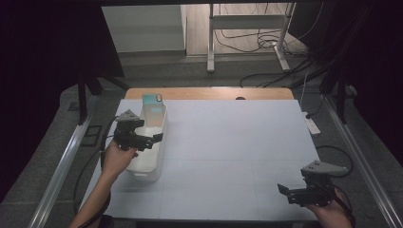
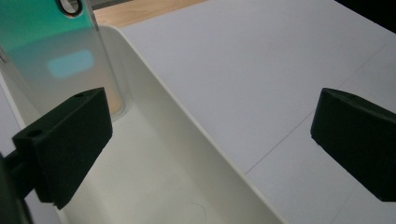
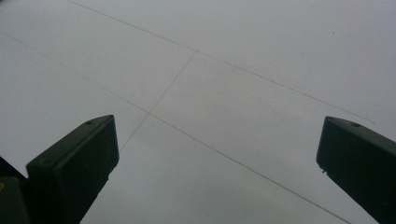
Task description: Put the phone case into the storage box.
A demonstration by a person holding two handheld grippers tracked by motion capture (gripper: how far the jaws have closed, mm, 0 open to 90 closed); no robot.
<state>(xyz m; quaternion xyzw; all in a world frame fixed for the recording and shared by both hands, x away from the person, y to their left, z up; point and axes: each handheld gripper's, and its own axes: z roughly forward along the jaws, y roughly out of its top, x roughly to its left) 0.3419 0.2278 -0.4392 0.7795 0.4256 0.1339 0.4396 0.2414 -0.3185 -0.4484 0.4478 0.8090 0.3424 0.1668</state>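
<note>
A: The long white plastic bin (image 1: 151,151) sits at the table's left; a teal, glossy phone (image 1: 153,100) leans upright at its far end.

B: Both tongs, left gripper (image 1: 154,139) and right gripper (image 1: 283,191), gape, holding nothing. A careless nudge could topple the phone.

phone (image 1: 153,99) in bin's (image 1: 148,172) far end.

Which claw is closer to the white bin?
Left. The left claw hangs open over the white bin; the right claw sits open at the table's near right corner, far from it.
</note>
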